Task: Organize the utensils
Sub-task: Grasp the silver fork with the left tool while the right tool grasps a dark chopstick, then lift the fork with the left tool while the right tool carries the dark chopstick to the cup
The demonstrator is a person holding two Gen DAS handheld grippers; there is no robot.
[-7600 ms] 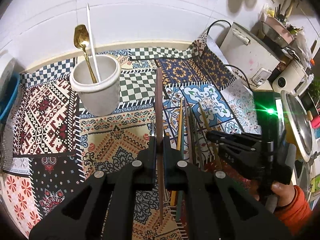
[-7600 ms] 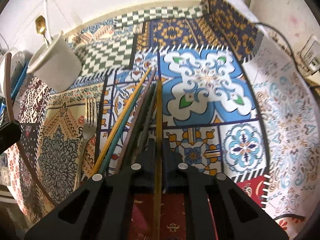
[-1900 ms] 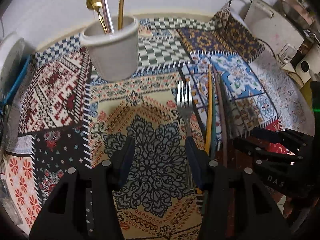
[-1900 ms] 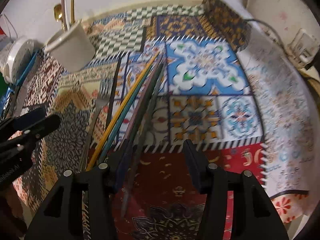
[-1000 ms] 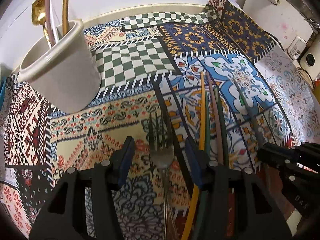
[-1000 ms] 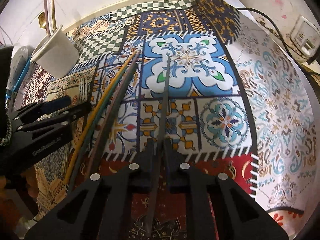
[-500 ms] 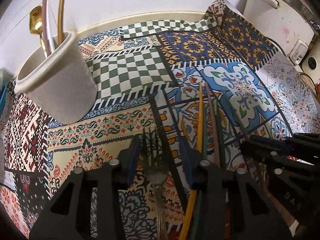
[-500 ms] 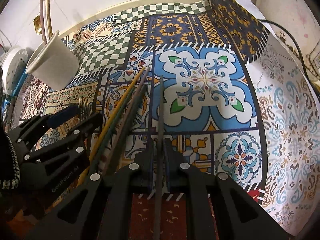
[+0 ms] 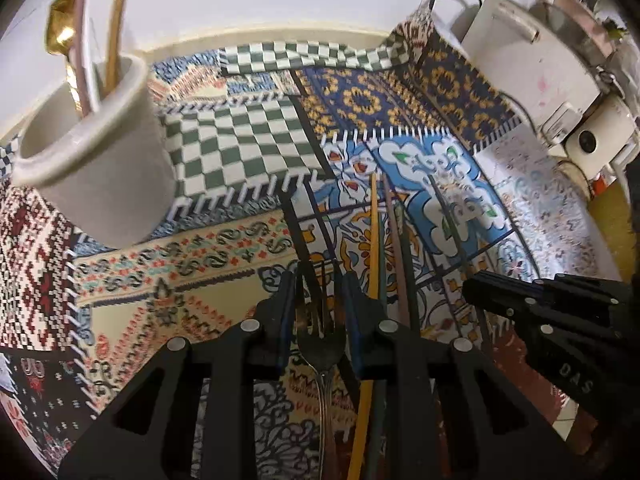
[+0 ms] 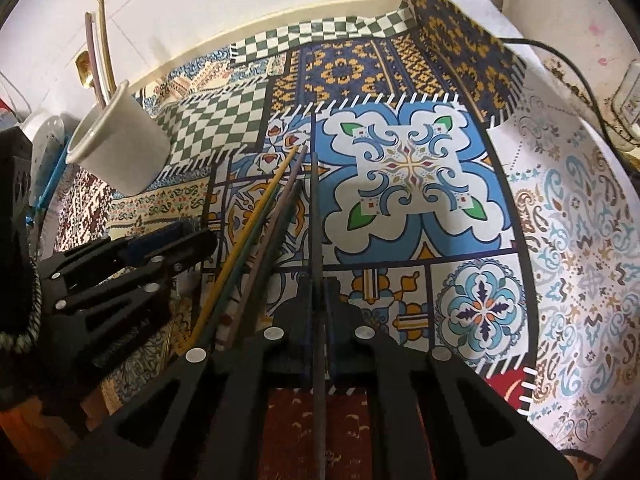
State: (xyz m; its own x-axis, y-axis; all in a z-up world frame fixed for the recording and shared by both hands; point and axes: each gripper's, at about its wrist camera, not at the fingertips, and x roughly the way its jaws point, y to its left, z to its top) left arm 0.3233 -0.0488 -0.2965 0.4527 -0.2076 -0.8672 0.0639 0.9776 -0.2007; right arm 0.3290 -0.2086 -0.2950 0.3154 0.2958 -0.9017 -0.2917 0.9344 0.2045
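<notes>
Hazards: left tool [image 9: 316, 292] straddles fork [image 9: 320, 344] lying on patterned surface [image 9: 132, 280], unclosed, and may snag neighbouring chopsticks [image 9: 374, 240]; right tool [image 10: 318, 292], clamped on dark chopstick [image 10: 315, 216], may let it pivot short of white cup [image 10: 120, 152].

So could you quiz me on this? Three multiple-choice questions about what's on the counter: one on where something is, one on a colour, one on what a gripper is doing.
1. Where is the gold spoon?
A. in the white cup
B. flat on the patterned cloth
C. in the right hand-held gripper

2. What colour is the chopstick lying next to the yellow chopstick?
A. white
B. dark green
C. red

3. What is the left hand-held gripper doing?
A. clamping a chopstick
B. hanging over the cup
C. straddling the fork

Answers: 1 A, its bowl sticks up out of the cup. 2 B, a dark green stick runs beside it. 3 C, the tines lie between its fingers.
</notes>
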